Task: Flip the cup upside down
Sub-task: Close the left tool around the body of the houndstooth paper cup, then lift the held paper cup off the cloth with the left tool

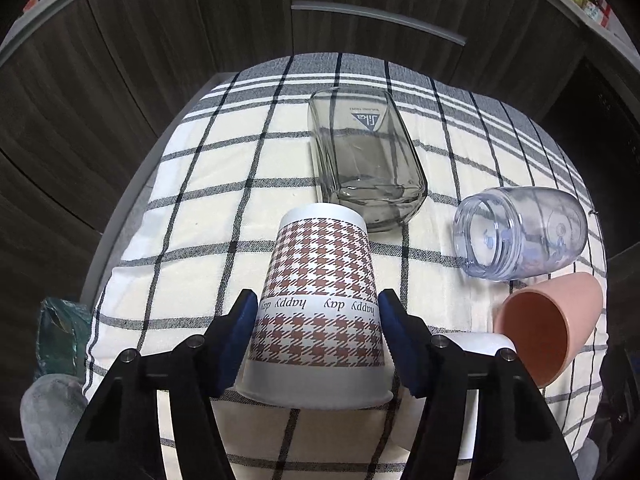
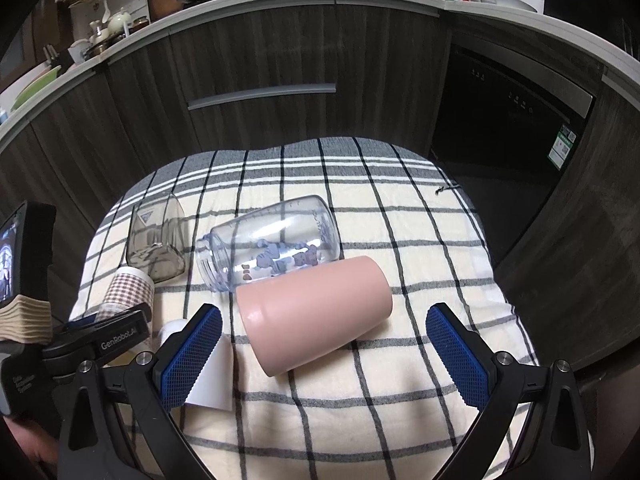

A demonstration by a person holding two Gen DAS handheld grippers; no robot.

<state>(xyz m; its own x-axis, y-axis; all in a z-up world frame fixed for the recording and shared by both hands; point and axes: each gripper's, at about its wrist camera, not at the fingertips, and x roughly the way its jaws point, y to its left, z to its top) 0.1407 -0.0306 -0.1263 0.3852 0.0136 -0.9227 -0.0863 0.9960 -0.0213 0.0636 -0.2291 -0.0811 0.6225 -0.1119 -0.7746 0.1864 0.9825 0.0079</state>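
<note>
Left hand-held gripper (image 1: 318,316): blue-padded fingers (image 1: 240,336) closed narrowly on the sides of the houndstooth-patterned paper cup (image 1: 320,304), at the "happy day" band. The cup stands inverted, rim down and base up, long axis vertical, at the near edge of the surface (image 1: 224,184), which is covered by a cream cloth with dark checks.

Right hand-held gripper (image 2: 324,352): spread wide and holding nothing, its fingers flanking the pink plastic cup (image 2: 316,312) without touching it. That cup lies on its side. Behind it lies a clear plastic bottle (image 2: 272,244), also on its side; further left lies a grey-tinted glass tumbler (image 2: 158,236). Dark wood-grain cabinets (image 2: 260,60) under a pale countertop form the background.
</note>
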